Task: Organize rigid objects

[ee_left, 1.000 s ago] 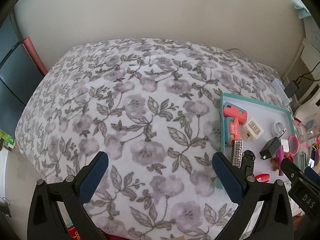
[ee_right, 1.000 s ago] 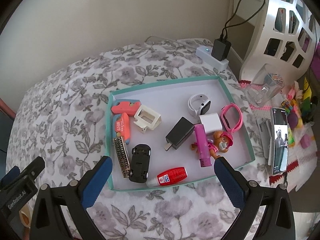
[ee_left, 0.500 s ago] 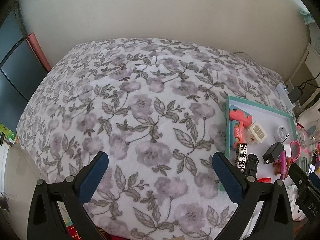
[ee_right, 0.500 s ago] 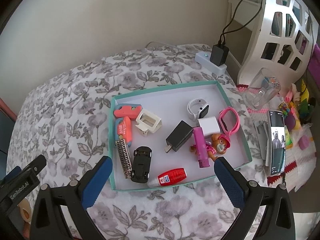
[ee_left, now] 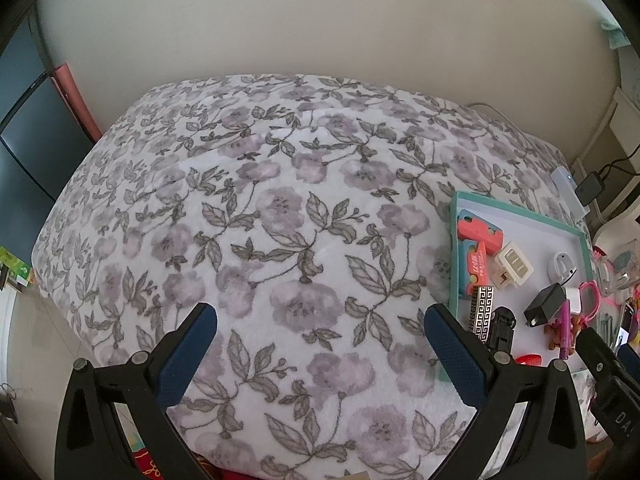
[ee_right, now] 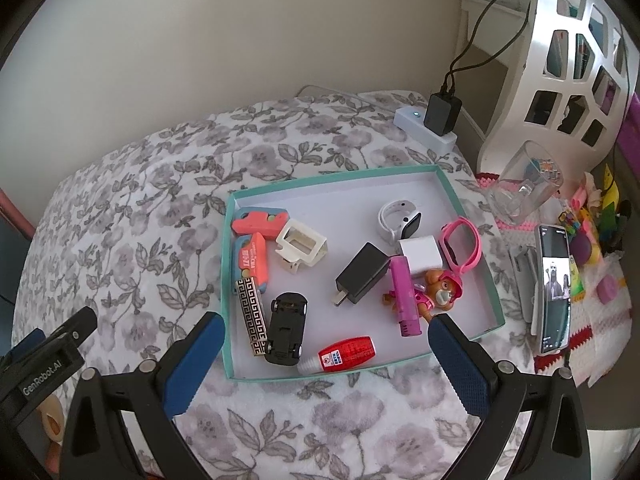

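Note:
A teal-rimmed tray (ee_right: pixel 454 196) lies on a floral blanket and holds several small objects: a black toy car (ee_right: pixel 286 328), a patterned bar (ee_right: pixel 251 316), a red glue bottle (ee_right: pixel 345 354), a black charger (ee_right: pixel 362 274), a magenta tube (ee_right: pixel 404 296), a white watch (ee_right: pixel 398 220), coral holders (ee_right: pixel 256 222). My right gripper (ee_right: pixel 322 350) is open and empty, hovering above the tray's near edge. My left gripper (ee_left: pixel 320 344) is open and empty over bare blanket, left of the tray (ee_left: pixel 454 256).
A phone (ee_right: pixel 554 284) stands right of the tray beside a clear cup (ee_right: pixel 524 186) and small toys. A white power strip with a black plug (ee_right: pixel 432 120) lies behind the tray. A white lattice basket (ee_right: pixel 568 48) stands far right. The wall is behind the bed.
Both grippers have drawn back and risen slightly; the tray looks a little farther from the right gripper and has shifted right in the left view. Both stay open.

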A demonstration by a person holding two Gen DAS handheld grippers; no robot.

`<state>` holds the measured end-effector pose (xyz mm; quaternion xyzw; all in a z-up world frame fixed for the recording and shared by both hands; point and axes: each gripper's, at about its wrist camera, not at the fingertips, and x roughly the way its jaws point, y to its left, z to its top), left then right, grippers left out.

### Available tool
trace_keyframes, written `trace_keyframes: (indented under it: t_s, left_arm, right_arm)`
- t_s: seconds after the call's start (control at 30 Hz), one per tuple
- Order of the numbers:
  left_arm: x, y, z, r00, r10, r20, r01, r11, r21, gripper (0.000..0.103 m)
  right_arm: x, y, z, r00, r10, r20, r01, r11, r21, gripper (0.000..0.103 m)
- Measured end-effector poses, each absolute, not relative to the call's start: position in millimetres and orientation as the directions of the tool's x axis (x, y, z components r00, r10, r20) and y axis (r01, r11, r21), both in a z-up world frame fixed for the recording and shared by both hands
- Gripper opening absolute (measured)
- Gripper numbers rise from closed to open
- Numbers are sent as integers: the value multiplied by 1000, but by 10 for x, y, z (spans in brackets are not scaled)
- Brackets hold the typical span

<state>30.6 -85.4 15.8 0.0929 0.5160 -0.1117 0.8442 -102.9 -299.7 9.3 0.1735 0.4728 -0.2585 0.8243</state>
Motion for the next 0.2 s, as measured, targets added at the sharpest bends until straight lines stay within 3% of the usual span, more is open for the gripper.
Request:
trace_keyframes:
  t_s: [0.2]
  left_arm:
    - [307,-854,161,442,-93,-892,285,958,42,103]
  right_arm:
    - [-1027,-3005,77,417,-259,-871,586,809,40,103]
